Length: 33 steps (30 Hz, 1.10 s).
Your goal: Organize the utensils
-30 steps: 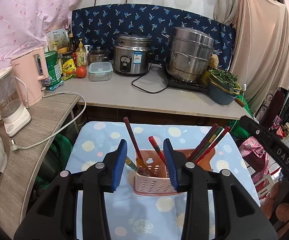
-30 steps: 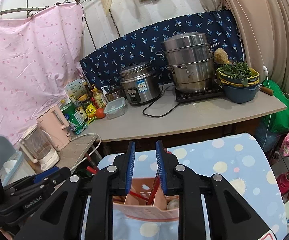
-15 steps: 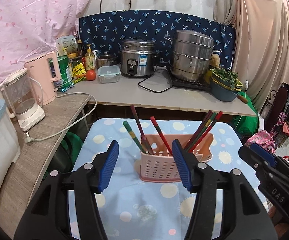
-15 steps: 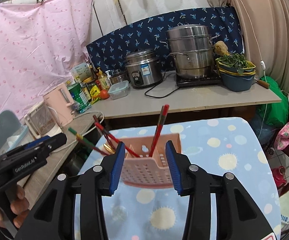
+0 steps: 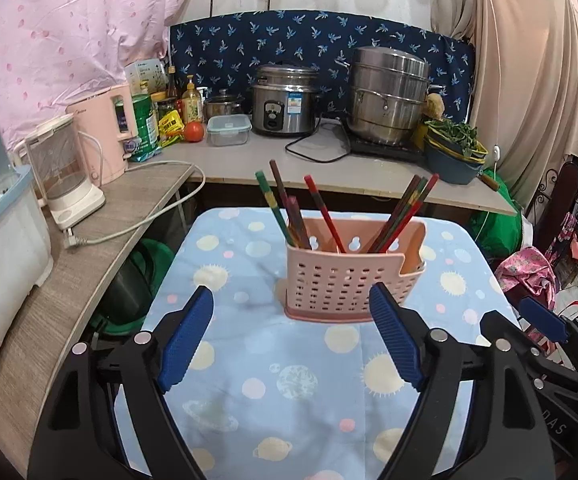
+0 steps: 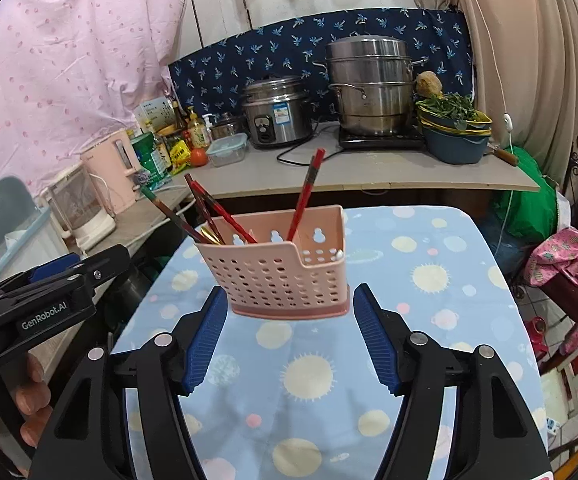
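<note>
Pink basket (image 5: 349, 276) w/ chopsticks (image 5: 323, 212) stands mid-frame on the blue dotted counter (image 5: 289, 380). Left tongs (image 5: 289, 344) wide open, holding nothing, just in front of it. Right tongs (image 6: 289, 340) open too, empty, near the basket's bottom edge.

One pink utensil basket (image 5: 353, 276) holds about eight chopsticks (image 5: 325, 216); two grippers, two steel cookers (image 5: 285, 100).

Matt perforated plastic basket (image 5: 353, 280) on printed cloth table cover (image 5: 289, 380); glossy lacquered chopsticks (image 5: 323, 212); shiny metal steamer (image 5: 387, 100)
</note>
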Each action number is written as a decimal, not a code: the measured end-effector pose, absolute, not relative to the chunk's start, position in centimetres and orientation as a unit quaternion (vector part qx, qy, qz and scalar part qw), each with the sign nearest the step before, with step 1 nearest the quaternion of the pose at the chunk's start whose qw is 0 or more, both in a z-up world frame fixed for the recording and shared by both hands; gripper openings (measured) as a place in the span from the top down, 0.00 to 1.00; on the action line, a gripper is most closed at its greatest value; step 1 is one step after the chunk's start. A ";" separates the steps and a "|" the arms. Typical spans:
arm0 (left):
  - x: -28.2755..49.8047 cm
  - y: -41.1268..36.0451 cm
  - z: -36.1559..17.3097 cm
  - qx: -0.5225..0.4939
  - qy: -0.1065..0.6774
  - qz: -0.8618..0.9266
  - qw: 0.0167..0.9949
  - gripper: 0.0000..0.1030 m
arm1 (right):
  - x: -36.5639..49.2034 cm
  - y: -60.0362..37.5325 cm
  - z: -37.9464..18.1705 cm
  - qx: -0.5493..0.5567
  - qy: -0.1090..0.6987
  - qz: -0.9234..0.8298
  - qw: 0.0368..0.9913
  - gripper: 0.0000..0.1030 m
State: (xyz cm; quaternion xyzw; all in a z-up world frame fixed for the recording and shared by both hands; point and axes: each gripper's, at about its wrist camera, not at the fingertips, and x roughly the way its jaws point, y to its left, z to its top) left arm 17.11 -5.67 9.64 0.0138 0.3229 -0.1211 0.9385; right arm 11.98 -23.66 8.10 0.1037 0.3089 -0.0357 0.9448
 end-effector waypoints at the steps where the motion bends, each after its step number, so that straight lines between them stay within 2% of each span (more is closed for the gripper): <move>1: 16.9 -5.6 9.3 0.014 0.326 -0.120 0.938 0.24 | 11.8 -23.6 7.9 0.102 0.312 -0.039 0.944 0.37; 8: 15.4 -5.7 7.7 0.025 0.337 -0.111 0.935 0.14 | 10.5 -24.1 6.3 0.114 0.329 -0.050 0.936 0.36; 12: 14.9 -5.5 6.9 0.028 0.345 -0.107 0.932 0.10 | 9.9 -24.1 5.9 0.110 0.332 -0.058 0.935 0.30; 16: 14.5 -5.4 6.2 0.029 0.353 -0.104 0.929 0.09 | 9.5 -24.1 5.7 0.108 0.335 -0.059 0.934 0.19; 24: 13.6 -5.5 5.6 0.048 0.350 -0.093 0.931 0.07 | 8.8 -24.1 4.9 0.103 0.342 -0.068 0.931 0.17; 28: 13.3 -5.6 5.4 0.056 0.349 -0.084 0.932 0.07 | 8.6 -24.0 4.5 0.102 0.346 -0.073 0.930 0.09; 33: 13.1 -5.8 5.2 0.062 0.351 -0.079 0.931 0.07 | 8.2 -24.0 4.2 0.100 0.348 -0.079 0.929 0.07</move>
